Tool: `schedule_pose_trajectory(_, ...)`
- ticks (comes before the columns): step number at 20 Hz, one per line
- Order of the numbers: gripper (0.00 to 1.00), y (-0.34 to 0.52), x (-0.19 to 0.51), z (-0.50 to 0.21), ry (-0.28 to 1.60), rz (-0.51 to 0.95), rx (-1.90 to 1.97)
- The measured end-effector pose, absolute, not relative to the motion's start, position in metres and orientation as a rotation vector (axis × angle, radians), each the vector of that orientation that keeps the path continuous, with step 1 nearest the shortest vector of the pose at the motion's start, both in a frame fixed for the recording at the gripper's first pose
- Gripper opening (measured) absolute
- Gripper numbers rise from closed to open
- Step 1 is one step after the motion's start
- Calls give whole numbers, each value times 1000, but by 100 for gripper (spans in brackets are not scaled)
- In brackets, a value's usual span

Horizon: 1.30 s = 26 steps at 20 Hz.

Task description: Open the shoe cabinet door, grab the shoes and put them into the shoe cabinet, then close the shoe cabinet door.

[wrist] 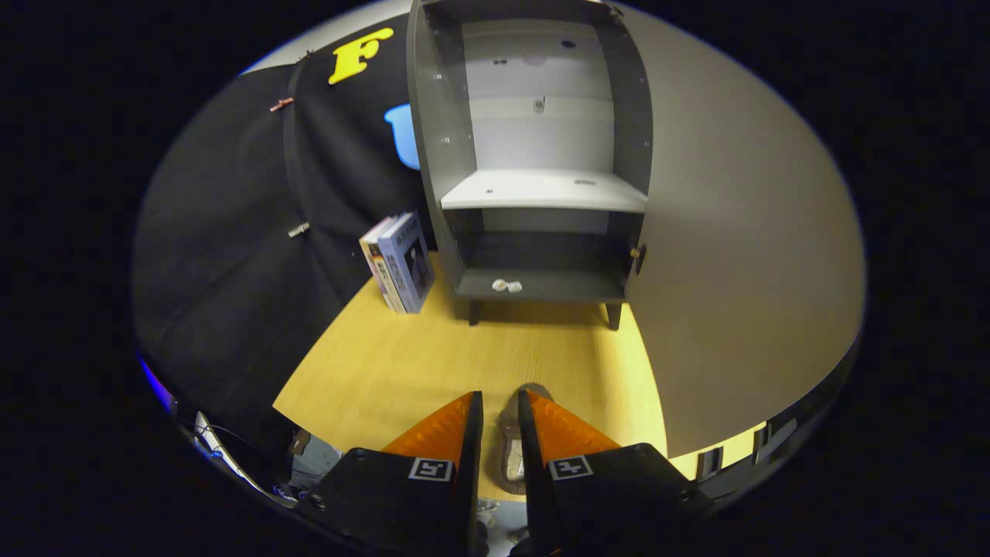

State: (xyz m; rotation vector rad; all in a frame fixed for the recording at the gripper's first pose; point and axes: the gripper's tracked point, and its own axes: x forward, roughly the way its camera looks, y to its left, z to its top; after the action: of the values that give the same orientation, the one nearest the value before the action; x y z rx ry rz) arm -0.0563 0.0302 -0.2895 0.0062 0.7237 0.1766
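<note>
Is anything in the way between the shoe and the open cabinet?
Nothing visible. The shoe sits between the hand-held gripper fingers, bare wooden table lies ahead, and the cabinet's door is swung open. The books stand off to the side. Small white bits lie on its bottom shelf.

- You're over a light wooden tabletop (pixel 402 363) with a fine, even grain.
- To your left hangs the booth's black cloth wall (pixel 232 232), held with small clips.
- Against that cloth, a few books (pixel 401 263) stand upright on the table.
- Lighting is dim and warm, brightest on the wood.
</note>
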Motion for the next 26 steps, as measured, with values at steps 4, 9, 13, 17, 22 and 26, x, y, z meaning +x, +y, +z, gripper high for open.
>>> schedule_pose_trajectory(4, 30, 34, -56, -355, 871, 113, 21)
schedule_pose_trajectory(9, 30, 38, -61, -429, 1000, 68, 17)
schedule_pose_trajectory(13, 30, 34, -70, -472, 1083, 36, 19)
schedule_pose_trajectory(17, 30, 30, -71, -499, 1115, 27, -12)
schedule_pose_trajectory(22, 30, 33, -63, -524, 1089, 58, -73)
schedule_pose_trajectory(26, 30, 35, -46, -530, 987, 38, -69)
